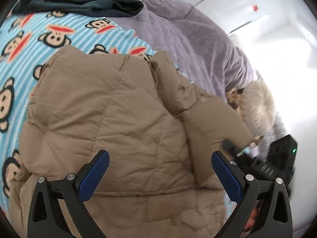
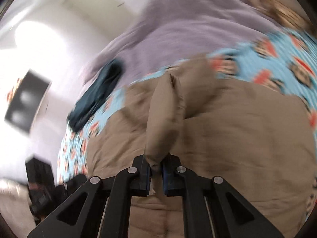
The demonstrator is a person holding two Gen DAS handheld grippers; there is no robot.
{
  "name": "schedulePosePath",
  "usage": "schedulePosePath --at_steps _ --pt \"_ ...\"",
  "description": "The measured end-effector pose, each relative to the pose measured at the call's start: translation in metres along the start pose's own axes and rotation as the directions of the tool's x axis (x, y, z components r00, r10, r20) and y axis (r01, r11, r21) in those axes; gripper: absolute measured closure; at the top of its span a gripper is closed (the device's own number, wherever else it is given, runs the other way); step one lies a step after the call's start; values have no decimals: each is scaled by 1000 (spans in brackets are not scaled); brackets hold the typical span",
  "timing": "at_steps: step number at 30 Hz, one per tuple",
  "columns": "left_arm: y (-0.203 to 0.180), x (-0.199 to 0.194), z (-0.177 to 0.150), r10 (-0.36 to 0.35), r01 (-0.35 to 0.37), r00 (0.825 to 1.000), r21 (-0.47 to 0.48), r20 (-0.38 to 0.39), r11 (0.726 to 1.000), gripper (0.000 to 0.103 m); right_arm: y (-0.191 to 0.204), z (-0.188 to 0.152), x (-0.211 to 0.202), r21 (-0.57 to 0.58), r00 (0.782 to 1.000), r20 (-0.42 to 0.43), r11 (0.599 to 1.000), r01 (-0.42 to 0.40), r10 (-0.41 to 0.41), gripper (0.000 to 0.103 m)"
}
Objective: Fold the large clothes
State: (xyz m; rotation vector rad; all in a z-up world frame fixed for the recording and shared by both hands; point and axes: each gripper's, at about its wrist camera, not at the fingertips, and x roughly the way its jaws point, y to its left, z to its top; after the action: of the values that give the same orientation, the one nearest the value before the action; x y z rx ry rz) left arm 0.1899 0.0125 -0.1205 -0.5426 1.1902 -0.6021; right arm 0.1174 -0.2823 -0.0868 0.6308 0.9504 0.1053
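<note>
Right gripper [image 2: 155, 168] is seen with its jaws drawn together on the end of a sleeve [image 2: 162, 119] of the tan padded jacket [image 2: 237, 138]; the sleeve is held up off the jacket body and runs away ahead of the fingers. Left gripper [image 1: 160, 170] is noted with jaws wide apart and nothing between them, hovering just above the jacket [image 1: 111, 115], which is spread directly ahead of and below it on the monkey-print blanket [image 1: 59, 31].

Risks, judged from this state:
- Only a small pinch of slippery quilted fabric appears to be held at the cuff. A slip out of the right jaws is considered possible if the sleeve is swung quickly; the right view is heavily motion-blurred, so fast movement is suspected.
- The jacket body is not pinned by the left gripper. Dragging or bunching of the whole garment could be caused by the sleeve pull.
- The padding is puffy; a fold may spring back open if not pressed down.

Count:
- Grippers: two, one clamped, one apart.
- Tan jackets: one; one sleeve lifted. A second sleeve cannot be identified with certainty.
- Dark teal folded garments [image 1: 83, 0]: one, well beyond the left gripper, at the far edge of the blanket.
- Monkey-print blankets: one.
- Purple quilted covers [image 1: 188, 39]: one, ahead and to the right of the left gripper.
- Pale furry item [image 1: 259, 107], right of the left gripper: one; identity cannot be told.
</note>
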Motion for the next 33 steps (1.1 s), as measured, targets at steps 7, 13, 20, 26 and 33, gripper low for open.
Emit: schedulePosePath --at_steps 7,13,20,26,33 --pt "7 12 4 -80 78 995 -35 -52 996 0 55 -32 45 -182 985 -165 983 17 -48 34" --pt "-1 34 -1 -59 57 993 -15 -99 998 0 0 -50 5 -78 980 -187 996 49 -63 34" --pt "-32 56 -3 2 8 991 73 -132 997 22 -135 -66 -68 307 983 -151 941 145 -103 33" --pt "-44 58 -5 124 -106 984 142 -124 984 87 -198 -60 -96 526 994 -24 844 105 -108 88" --pt "-6 40 -26 234 -214 966 166 -106 963 87 -181 -62 -75 458 994 -60 882 113 -96 96"
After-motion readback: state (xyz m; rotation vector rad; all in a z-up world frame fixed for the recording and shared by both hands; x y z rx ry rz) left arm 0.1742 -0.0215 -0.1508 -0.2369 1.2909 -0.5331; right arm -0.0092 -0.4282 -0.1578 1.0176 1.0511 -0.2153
